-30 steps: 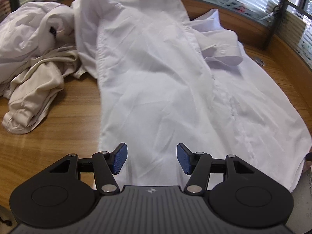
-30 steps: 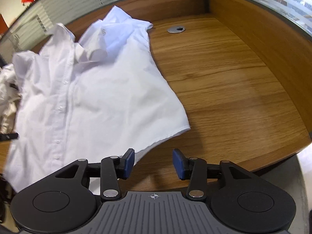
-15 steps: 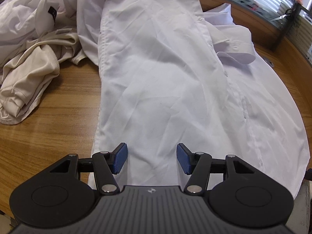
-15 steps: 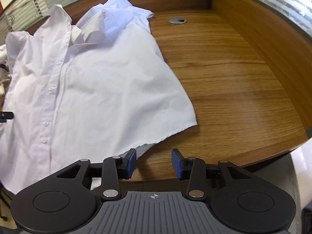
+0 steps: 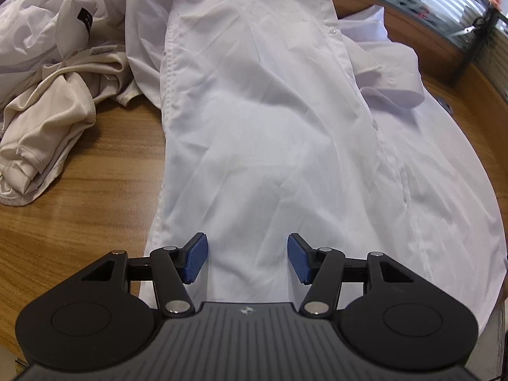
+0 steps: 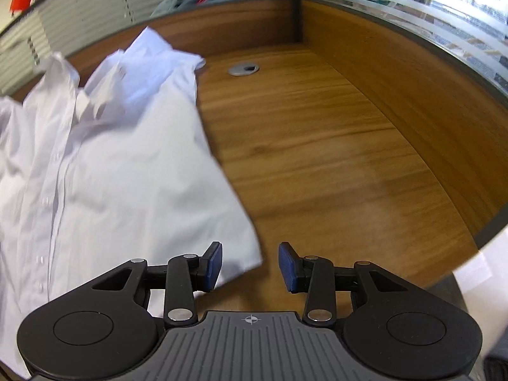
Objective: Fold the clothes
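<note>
A white button-up shirt lies spread front-up on the wooden desk, collar far, hem near. My left gripper is open just above the shirt's near hem, left of the button placket, with nothing between its blue pads. In the right wrist view the same shirt fills the left side. My right gripper is open over the shirt's near right hem corner; its left pad is over cloth, its right pad over bare wood.
A heap of cream and white garments lies left of the shirt. A round metal cable grommet sits in the desk beyond the shirt. Wooden partition walls with frosted glass ring the desk. The desk's near edge runs at lower right.
Both grippers have moved forward and down toward the shirt's near hem. The right gripper has shifted so the hem corner now sits between its pads. Both stayed open.
</note>
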Motion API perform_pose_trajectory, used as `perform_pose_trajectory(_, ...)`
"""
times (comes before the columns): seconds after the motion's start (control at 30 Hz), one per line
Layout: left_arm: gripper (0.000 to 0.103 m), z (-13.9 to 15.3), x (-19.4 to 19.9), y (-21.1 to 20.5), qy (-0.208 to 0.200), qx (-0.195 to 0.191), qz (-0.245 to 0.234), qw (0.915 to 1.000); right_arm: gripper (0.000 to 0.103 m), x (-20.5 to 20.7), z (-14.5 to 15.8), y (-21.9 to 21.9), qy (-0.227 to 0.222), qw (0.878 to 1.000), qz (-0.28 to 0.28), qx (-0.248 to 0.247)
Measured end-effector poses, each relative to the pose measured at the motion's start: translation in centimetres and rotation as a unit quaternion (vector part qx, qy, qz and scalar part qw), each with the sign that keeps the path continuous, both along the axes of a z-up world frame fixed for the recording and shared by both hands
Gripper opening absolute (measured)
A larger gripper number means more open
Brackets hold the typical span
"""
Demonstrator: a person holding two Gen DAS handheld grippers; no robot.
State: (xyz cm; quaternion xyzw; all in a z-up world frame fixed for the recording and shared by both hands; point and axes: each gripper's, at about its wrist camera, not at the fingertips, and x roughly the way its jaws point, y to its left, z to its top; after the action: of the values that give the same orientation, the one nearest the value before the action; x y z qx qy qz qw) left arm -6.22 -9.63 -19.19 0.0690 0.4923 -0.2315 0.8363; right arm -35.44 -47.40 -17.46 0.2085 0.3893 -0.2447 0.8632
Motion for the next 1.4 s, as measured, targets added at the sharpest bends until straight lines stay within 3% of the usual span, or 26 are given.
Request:
perform_pose_trajectory(0.17, 0.062, 0.0, 1.4, -0.7, -0.001, 0.0, 0.009, 1.0, 0.041, 1.2, -1.2, -2.5, -0.016, 0.999, 0.03, 0.037)
perform_pose_trajectory(0.23, 0.062, -0.3, 1.8, -0.7, 0.005, 0.003, 0.008, 0.9999, 0.034, 1.7, -1.6, -2.9, -0.015, 0.998, 0.049, 0.048)
perform_pose_trajectory(0.3, 0.062, -0.6, 1.8, -0.7, 0.007, 0.009, 0.007, 0.9999, 0.012, 1.9, -1.8, -3.0, -0.013, 0.996, 0.065, 0.062)
perform_pose_trajectory(0.37, 0.062, -0.6, 1.7, -0.6, 0.005, 0.011, 0.006, 0.9999, 0.002, 1.9, -1.6, -2.9, -0.01, 0.994, 0.077, 0.074)
perform_pose_trajectory(0.47, 0.062, -0.7, 1.6, -0.8, 0.003, 0.018, 0.004, 0.9998, 0.002, 1.2, -0.1, -2.4, -0.012, 0.995, 0.08, 0.061)
perform_pose_trajectory(0.63, 0.062, -0.8, 1.6, -1.0, -0.002, 0.032, -0.005, 0.9995, 0.002, -2.4, 2.4, -3.6, 0.034, 0.999, 0.018, 0.006)
perform_pose_trajectory(0.73, 0.062, -0.9, 1.6, -0.8, -0.001, 0.026, 0.002, 0.9997, 0.002, -4.9, 1.7, -4.7, 0.045, 0.999, 0.003, 0.021)
perform_pose_trajectory(0.83, 0.062, -0.8, 1.6, -0.7, 0.004, 0.019, 0.015, 0.9997, 0.003, -5.4, 1.4, -4.6, 0.021, 0.998, 0.022, 0.048)
perform_pose_trajectory(0.93, 0.062, -0.5, 1.1, -0.5, 0.007, 0.012, 0.022, 0.9997, 0.012, -4.6, 1.2, -4.0, -0.006, 0.998, 0.041, 0.057)
perform_pose_trajectory(1.0, 0.062, -0.3, 0.7, -0.4, 0.006, 0.01, 0.023, 0.9997, 0.032, -3.6, 1.0, -3.7, -0.017, 0.997, 0.055, 0.055)
perform_pose_trajectory(1.17, 0.062, -0.2, -0.6, 0.9, 0.006, 0.018, 0.028, 0.9994, 0.036, -0.6, -0.3, -3.7, -0.024, 0.994, 0.087, 0.068)
perform_pose_trajectory(1.23, 0.062, -0.2, -1.1, 1.6, 0.006, 0.022, 0.032, 0.9992, 0.036, 0.6, -1.0, -3.7, -0.017, 0.992, 0.104, 0.074)
perform_pose_trajectory(1.27, 0.062, -0.2, -1.4, 1.9, 0.007, 0.024, 0.035, 0.9991, 0.03, 1.1, -1.3, -3.6, -0.013, 0.991, 0.113, 0.077)
perform_pose_trajectory(1.3, 0.062, -0.3, -1.6, 2.3, 0.007, 0.026, 0.037, 0.999, 0.012, 1.6, -1.6, -3.5, -0.008, 0.989, 0.121, 0.08)
perform_pose_trajectory(1.33, 0.062, -0.3, -1.9, 2.6, 0.007, 0.028, 0.039, 0.9988, 0.003, 1.7, -1.5, -3.3, -0.002, 0.989, 0.125, 0.075)
perform_pose_trajectory(1.4, 0.062, -0.3, -2.4, 3.3, 0.008, 0.032, 0.043, 0.9985, 0.002, 1.8, -1.3, -2.9, 0.009, 0.989, 0.131, 0.062)
